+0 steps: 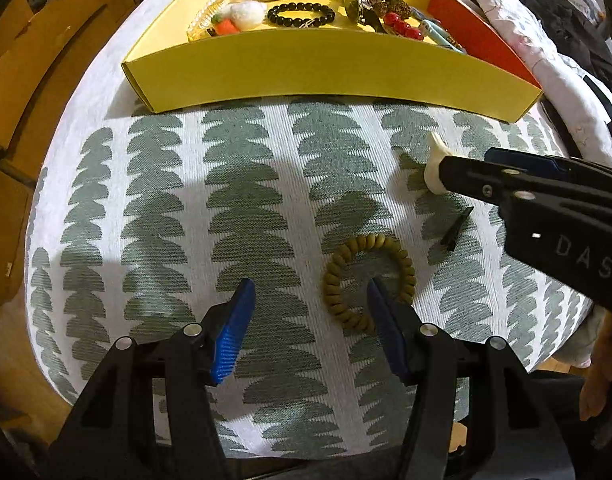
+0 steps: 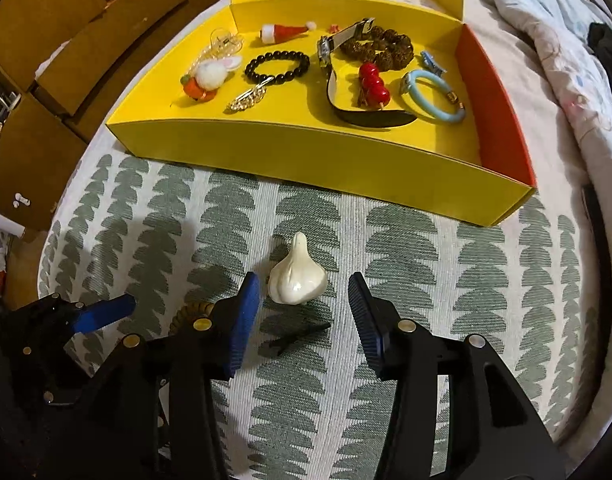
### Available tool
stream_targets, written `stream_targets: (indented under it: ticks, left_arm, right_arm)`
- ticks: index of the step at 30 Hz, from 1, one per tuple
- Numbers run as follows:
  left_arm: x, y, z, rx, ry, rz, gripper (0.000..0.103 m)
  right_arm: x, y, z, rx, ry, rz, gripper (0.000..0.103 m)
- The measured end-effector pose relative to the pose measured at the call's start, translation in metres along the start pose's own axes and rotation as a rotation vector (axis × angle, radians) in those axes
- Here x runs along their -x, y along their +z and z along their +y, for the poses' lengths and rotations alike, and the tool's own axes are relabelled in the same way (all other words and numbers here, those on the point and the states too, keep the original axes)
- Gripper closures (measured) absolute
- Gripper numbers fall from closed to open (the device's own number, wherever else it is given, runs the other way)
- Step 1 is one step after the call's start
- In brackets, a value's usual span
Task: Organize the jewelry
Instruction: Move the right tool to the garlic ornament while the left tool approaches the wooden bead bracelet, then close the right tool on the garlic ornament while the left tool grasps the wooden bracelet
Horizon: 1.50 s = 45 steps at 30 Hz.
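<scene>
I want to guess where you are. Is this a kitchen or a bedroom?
Probably a bedroom: a rumpled white floral quilt lies beside the green tree-patterned cloth, brown cardboard boxes are stacked nearby, and a yellow cardboard tray holds jewelry.

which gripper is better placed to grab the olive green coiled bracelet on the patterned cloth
Left. The left gripper is open, one finger already over the olive green coiled bracelet. The right gripper, also open, faces the white garlic-shaped ornament, with the bracelet off to its left.

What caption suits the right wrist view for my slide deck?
Open right gripper poised over a white garlic-shaped piece before the yellow jewelry tray.
</scene>
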<state>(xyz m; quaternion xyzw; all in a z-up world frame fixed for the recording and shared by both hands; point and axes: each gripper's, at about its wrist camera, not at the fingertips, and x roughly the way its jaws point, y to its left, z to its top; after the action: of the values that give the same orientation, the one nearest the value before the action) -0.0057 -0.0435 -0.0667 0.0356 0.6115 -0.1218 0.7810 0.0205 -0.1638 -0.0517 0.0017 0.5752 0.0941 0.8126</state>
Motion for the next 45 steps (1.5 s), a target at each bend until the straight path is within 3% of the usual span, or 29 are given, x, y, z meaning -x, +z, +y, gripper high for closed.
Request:
stream_targets:
  ticks: [18, 22, 37, 42, 45]
  left_arm:
    - [-0.019, -0.003, -0.019, -0.015, -0.028, 0.012, 0.045]
    - [-0.021, -0.002, -0.022, -0.016, -0.027, 0.017, 0.060]
    - [-0.024, -0.004, -0.016, -0.006, -0.018, 0.012, 0.066]
    - [-0.026, -0.004, -0.017, 0.002, -0.017, 0.010, 0.071]
    - [-0.026, -0.005, -0.014, 0.009, -0.022, 0.009, 0.079]
  right_arm:
    - [-0.017, 0.000, 0.004, 0.008, 0.013, 0.043, 0.053]
    - [-0.019, 0.000, 0.005, 0.009, 0.013, 0.045, 0.053]
    - [-0.027, 0.000, 0.005, 0.002, 0.004, 0.051, 0.053]
    - [-0.030, 0.001, 0.007, 0.009, -0.003, 0.051, 0.053]
    - [-0.034, 0.002, 0.010, 0.013, -0.009, 0.053, 0.053]
